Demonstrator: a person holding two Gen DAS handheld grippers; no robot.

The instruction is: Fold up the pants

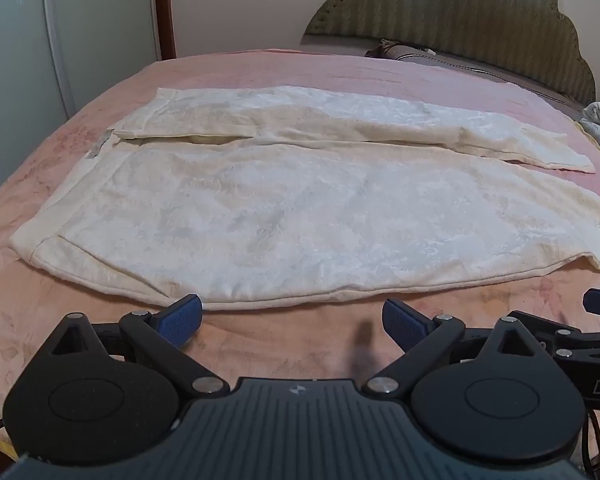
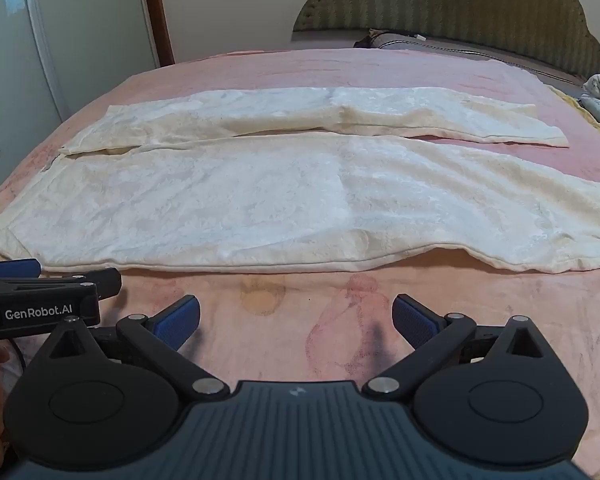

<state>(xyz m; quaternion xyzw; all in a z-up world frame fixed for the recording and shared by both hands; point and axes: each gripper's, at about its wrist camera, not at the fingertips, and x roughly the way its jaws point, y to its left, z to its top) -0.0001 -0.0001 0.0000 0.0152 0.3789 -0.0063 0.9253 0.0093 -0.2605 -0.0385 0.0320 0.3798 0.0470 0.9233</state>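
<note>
Because the pants (image 1: 300,216) look soft and limp — take the near hem at lower frame; left gripper (image 1: 292,318) and right gripper (image 2: 296,318) gape wide, empty.

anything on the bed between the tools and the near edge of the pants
Nothing visible. Only bare pink sheet lies between the open left tool, the open right tool and the near edge of the white pants.

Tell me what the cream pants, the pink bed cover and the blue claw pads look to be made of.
Cream-white patterned pants: thin woven fabric, likely cotton or a blend; matte, with a faint tone-on-tone pattern and soft creases. Pink floral bed cover: plush, fleece-like cloth; fuzzy, matte nap with a faded print. Blue pads on the black claws: probably rubber or textured plastic; a fine grid shows on the face.
</note>
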